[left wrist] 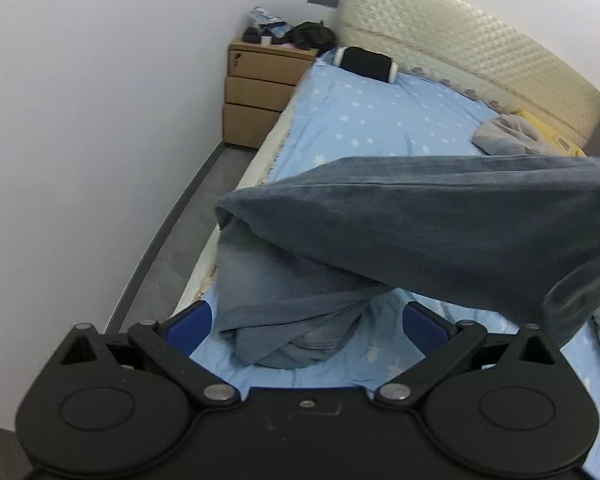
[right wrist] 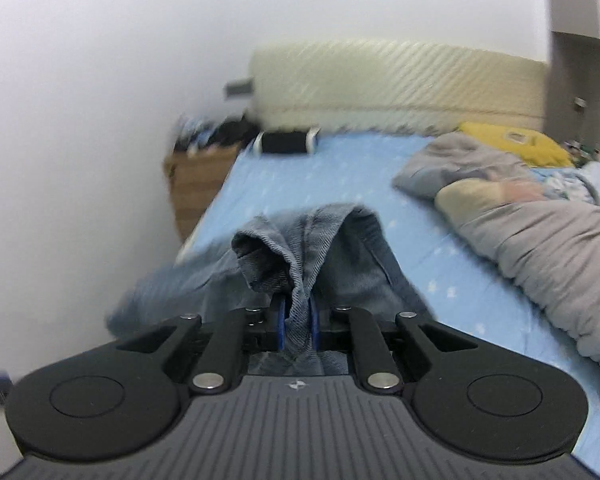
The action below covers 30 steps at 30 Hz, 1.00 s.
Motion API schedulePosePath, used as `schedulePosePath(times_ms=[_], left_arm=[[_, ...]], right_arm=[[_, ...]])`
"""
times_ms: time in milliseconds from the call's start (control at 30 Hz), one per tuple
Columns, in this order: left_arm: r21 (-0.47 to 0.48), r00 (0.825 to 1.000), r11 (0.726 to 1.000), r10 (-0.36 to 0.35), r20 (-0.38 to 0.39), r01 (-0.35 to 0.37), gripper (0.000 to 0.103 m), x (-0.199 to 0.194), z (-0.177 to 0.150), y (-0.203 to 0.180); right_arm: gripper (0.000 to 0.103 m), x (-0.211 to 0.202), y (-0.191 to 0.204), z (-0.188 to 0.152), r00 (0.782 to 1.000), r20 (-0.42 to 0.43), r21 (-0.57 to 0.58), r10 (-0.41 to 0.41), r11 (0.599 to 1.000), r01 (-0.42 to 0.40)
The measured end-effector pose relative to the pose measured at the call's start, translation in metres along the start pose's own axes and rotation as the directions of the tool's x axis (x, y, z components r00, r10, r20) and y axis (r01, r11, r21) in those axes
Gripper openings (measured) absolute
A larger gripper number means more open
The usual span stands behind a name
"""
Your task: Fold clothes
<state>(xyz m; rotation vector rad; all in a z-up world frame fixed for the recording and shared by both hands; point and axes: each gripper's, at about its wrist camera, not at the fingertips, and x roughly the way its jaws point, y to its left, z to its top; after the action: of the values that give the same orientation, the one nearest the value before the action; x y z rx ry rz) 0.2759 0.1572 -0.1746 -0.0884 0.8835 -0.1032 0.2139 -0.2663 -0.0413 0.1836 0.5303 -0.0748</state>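
One pair of jeans (right wrist: 300,248), two grippers over the bed (left wrist: 380,120).
Right gripper (right wrist: 298,326) fingers pinch denim; left gripper (left wrist: 306,320) fingers spread wide, jeans ahead between them.

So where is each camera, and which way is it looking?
Left wrist: rides on the left gripper, jaws open, looking along the bed toward the headboard; a person's blue sleeve crosses above the jeans.
Right wrist: rides on the right gripper, jaws shut on the jeans, facing the headboard too.
Both share: bed, jeans, black pillow, nightstand.
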Motion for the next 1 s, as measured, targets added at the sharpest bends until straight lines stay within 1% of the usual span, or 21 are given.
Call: schedulePosePath(times_ms=[33,67,133,267,333,433,600,700,800,900,1000], left_arm=[[0.008,1.000,1.000,-0.003,0.002,0.003,0.102,-0.001,0.001,-0.003],[0.016,1.000,1.000,-0.006,0.004,0.006,0.102,-0.001,0.001,-0.007],[0.031,1.000,0.999,-0.007,0.012,0.006,0.102,-0.004,0.001,-0.016],[0.052,1.000,0.999,0.004,0.025,-0.006,0.102,-0.011,-0.003,-0.040],[0.056,0.999,0.998,0.020,0.026,-0.021,0.102,-0.016,-0.007,-0.055],[0.061,0.999,0.997,0.042,0.028,-0.044,0.102,-0.023,-0.014,-0.078],[0.069,0.996,0.994,0.080,0.032,-0.082,0.102,-0.036,-0.025,-0.117],[0.078,0.993,0.990,0.113,0.036,-0.116,0.102,-0.044,-0.031,-0.143],[0.080,0.988,0.985,0.150,0.039,-0.153,0.102,-0.051,-0.035,-0.172],[0.075,0.985,0.983,0.168,0.034,-0.170,0.102,-0.053,-0.037,-0.197],[0.077,0.984,0.981,0.178,0.019,-0.179,0.102,-0.053,-0.037,-0.214]], right_arm=[[0.011,-0.007,-0.010,0.009,1.000,0.022,0.026,-0.004,1.000,0.003],[0.010,-0.009,-0.014,0.011,0.999,0.043,0.050,-0.009,0.999,0.007],[0.009,-0.006,-0.013,0.008,0.996,0.085,0.085,-0.018,0.996,0.011],[0.007,-0.014,-0.033,0.015,0.986,0.160,0.153,-0.040,0.988,0.016],[0.006,-0.026,-0.050,0.019,0.979,0.199,0.156,-0.050,0.988,0.019],[0.006,-0.032,-0.070,0.016,0.971,0.229,0.145,-0.072,0.989,0.039],[0.006,-0.038,-0.141,0.017,0.959,0.252,0.206,-0.130,0.975,0.078],[0.006,-0.036,-0.194,0.012,0.954,0.230,0.239,-0.194,0.961,0.138],[0.006,-0.027,-0.253,-0.002,0.953,0.165,0.300,-0.254,0.933,0.197],[0.006,-0.009,-0.307,-0.025,0.949,0.061,0.323,-0.310,0.906,0.275],[0.006,0.017,-0.341,-0.056,0.947,-0.049,0.329,-0.319,0.890,0.317]])
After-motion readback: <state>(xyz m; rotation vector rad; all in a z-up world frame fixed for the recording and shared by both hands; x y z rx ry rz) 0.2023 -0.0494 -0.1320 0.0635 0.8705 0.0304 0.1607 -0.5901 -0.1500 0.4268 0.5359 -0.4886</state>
